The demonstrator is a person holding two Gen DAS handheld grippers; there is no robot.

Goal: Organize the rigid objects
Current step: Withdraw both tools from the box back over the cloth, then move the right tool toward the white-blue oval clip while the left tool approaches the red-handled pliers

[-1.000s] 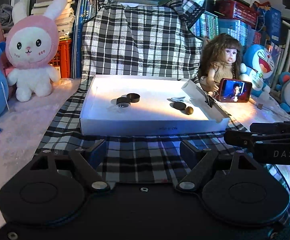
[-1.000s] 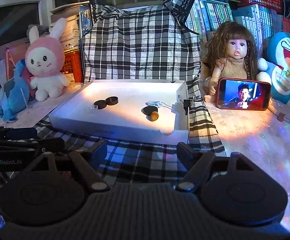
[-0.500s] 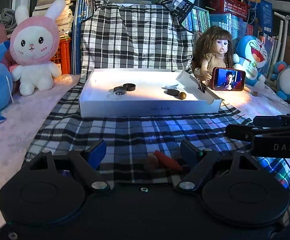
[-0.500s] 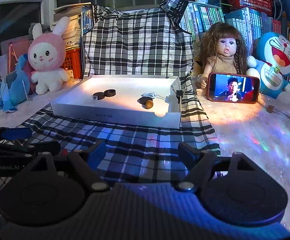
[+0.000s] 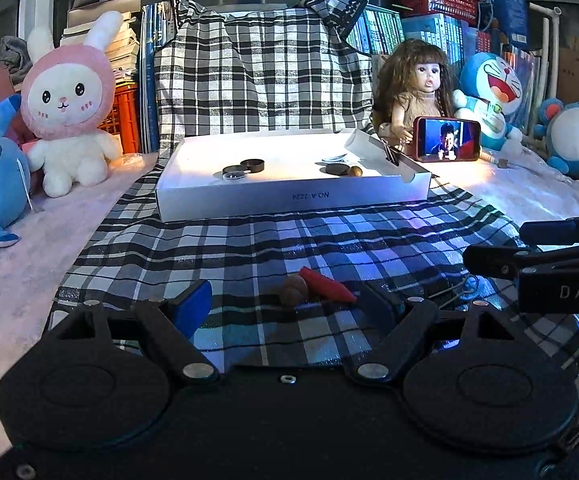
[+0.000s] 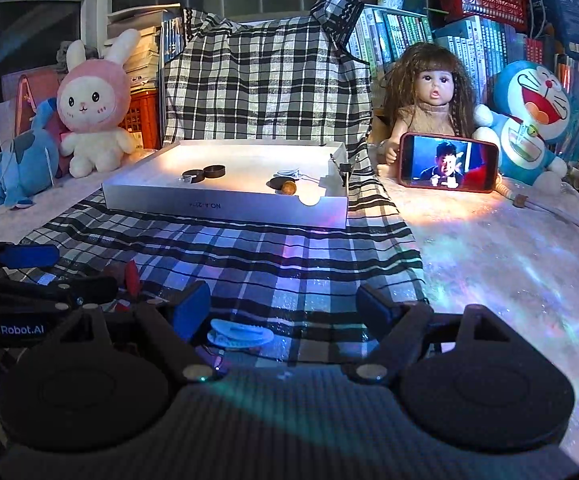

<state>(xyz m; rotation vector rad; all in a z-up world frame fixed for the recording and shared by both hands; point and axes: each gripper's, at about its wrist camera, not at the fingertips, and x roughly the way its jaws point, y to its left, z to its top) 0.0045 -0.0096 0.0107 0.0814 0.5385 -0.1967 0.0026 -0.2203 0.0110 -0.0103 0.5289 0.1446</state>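
Both pulled back from white box (image 5: 289,200), jaws empty and spread; walnut (image 5: 294,294), red piece (image 5: 327,282), white clip (image 6: 239,336) now in reach, next to grab.

I note a pink rabbit plush (image 5: 69,100) at left, a long-haired doll (image 6: 429,96) behind a lit phone (image 6: 448,167), a blue cat plush (image 6: 529,120) and books (image 6: 401,36) behind.

- We see our right gripper (image 6: 285,304) with jaws apart over the plaid cloth (image 6: 289,256).
- A white clip (image 6: 239,337) lies between them, untouched.
- Beyond sits the white tray (image 6: 225,210); our left gripper (image 6: 45,280) is alongside.
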